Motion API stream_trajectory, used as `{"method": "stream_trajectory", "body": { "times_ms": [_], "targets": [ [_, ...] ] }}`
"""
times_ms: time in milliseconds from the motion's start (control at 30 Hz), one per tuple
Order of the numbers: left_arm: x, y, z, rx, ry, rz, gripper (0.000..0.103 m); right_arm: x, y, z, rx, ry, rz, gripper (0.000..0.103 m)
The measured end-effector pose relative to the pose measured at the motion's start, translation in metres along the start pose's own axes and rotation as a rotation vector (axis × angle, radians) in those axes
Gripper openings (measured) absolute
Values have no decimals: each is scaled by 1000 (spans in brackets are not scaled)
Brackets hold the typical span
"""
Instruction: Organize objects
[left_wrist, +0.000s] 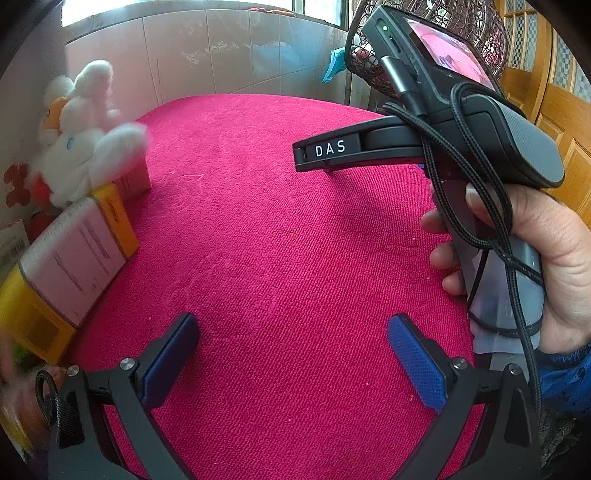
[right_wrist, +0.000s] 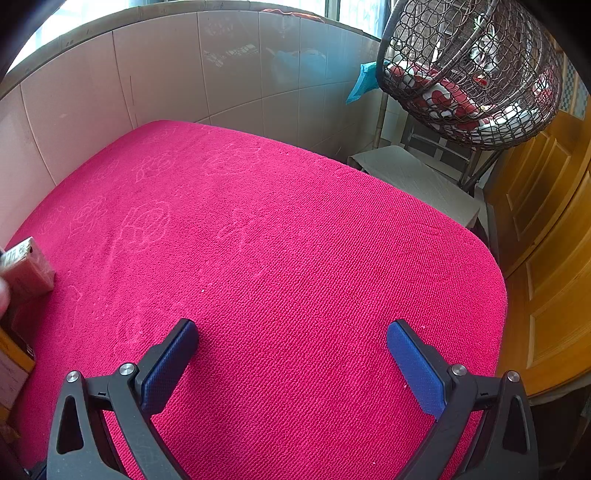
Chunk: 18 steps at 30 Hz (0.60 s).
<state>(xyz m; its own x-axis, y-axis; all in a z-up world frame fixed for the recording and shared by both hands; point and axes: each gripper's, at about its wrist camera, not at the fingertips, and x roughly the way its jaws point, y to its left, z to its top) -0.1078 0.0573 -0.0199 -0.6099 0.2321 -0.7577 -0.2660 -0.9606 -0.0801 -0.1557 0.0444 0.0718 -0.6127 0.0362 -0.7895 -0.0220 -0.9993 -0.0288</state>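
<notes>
Both grippers, left gripper and right gripper, gape wide, empty; we first approach the yellow-ended box left of our left jaws squarely.

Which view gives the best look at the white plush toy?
The left wrist view. There the white plush toy sits at the left edge of the pink cloth, leaning on the yellow and white boxes, though slightly blurred. The right wrist view does not show it at all; only a small box appears at its left edge.
</notes>
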Motion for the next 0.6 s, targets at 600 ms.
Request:
{"method": "stream_trajectory", "body": {
  "times_ms": [600],
  "targets": [
    [-3,22,-17,3,7,13,103,-1,-2,1,-2,9,-1,103]
  ]
}}
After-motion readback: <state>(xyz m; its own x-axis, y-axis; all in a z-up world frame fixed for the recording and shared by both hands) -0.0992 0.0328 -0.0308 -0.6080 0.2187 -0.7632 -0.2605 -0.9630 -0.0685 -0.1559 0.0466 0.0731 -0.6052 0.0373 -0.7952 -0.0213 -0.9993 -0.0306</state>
